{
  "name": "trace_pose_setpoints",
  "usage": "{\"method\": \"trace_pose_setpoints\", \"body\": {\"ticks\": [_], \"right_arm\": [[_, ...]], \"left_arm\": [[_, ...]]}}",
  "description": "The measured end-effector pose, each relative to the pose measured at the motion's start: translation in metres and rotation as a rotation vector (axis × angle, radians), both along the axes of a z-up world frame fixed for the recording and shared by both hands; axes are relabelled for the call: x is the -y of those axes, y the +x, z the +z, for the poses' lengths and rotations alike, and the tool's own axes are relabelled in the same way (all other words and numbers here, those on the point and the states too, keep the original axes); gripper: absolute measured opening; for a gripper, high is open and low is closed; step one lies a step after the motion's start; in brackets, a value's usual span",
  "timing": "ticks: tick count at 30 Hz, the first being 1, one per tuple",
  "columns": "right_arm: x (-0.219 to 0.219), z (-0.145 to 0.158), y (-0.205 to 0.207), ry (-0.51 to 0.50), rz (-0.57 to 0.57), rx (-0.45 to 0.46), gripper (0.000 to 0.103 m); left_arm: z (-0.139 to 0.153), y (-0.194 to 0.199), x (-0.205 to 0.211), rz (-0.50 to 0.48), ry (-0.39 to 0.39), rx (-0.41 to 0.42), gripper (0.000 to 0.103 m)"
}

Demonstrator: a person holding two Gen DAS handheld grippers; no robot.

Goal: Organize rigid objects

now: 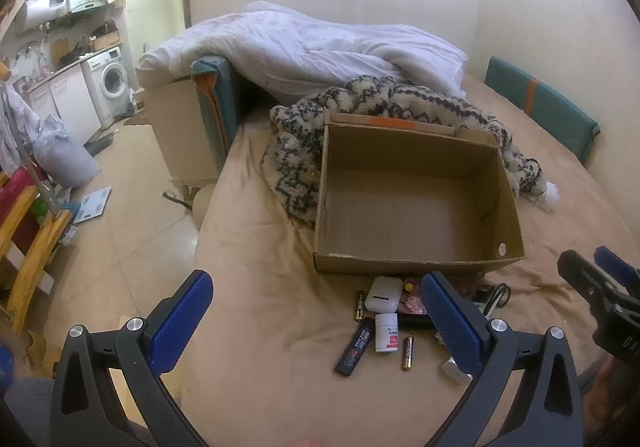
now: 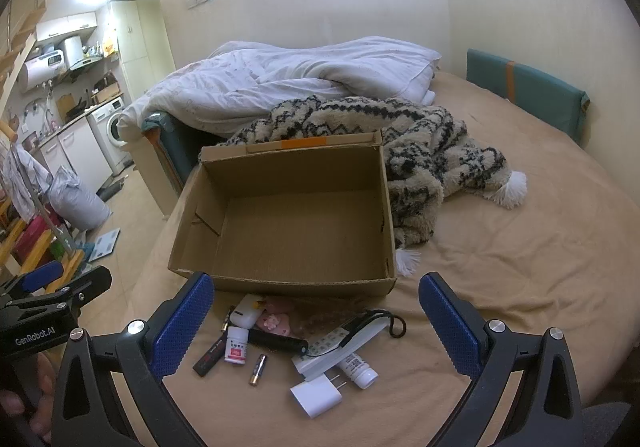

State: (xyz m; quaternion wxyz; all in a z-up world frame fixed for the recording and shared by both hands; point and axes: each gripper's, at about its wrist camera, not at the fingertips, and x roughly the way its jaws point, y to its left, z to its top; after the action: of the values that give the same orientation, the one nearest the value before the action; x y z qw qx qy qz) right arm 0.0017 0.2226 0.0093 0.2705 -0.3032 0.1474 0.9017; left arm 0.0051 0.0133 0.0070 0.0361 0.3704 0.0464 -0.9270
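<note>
An open cardboard box (image 1: 416,263) (image 2: 296,283) with nothing in it stands on the bed. In front of it lies a cluster of small items: a white pill bottle (image 1: 386,332) (image 2: 236,345), a white earbud case (image 1: 382,295) (image 2: 247,311), a black flat stick (image 1: 355,347) (image 2: 209,357), batteries (image 1: 407,353) (image 2: 258,369), a white plug charger (image 2: 318,395), a remote (image 2: 340,347) and a black cylinder (image 2: 278,341). My left gripper (image 1: 316,295) hovers open above the items. My right gripper (image 2: 316,295) is open too, above the same cluster. Neither holds anything.
A patterned fuzzy blanket (image 2: 420,151) and a white duvet (image 2: 288,79) lie behind the box. A teal cushion (image 2: 528,95) leans on the wall. The bed edge drops to the floor (image 1: 132,199) at left, with a kitchen area beyond.
</note>
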Motion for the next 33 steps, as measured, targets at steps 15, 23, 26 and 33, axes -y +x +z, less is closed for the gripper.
{"method": "trace_pose_setpoints", "body": {"ticks": [15, 23, 26, 33], "right_arm": [[-0.0001, 0.0007, -0.0009, 0.003, -0.032, -0.004, 0.103], [-0.0015, 0.0002, -0.0006, 0.007, -0.044, -0.008, 0.103], [-0.0014, -0.0013, -0.0001, 0.008, -0.048, -0.007, 0.103], [-0.0012, -0.0015, -0.0003, 0.008, -0.056, -0.007, 0.103]], "left_arm": [[0.0000, 0.0001, 0.0009, 0.098, -0.009, 0.016, 0.103], [-0.0004, 0.0006, -0.0011, 0.109, -0.023, 0.015, 0.103], [0.0001, 0.0020, -0.0019, 0.114, -0.030, 0.009, 0.103], [0.0003, 0.0031, -0.0019, 0.130, -0.035, 0.008, 0.103]]}}
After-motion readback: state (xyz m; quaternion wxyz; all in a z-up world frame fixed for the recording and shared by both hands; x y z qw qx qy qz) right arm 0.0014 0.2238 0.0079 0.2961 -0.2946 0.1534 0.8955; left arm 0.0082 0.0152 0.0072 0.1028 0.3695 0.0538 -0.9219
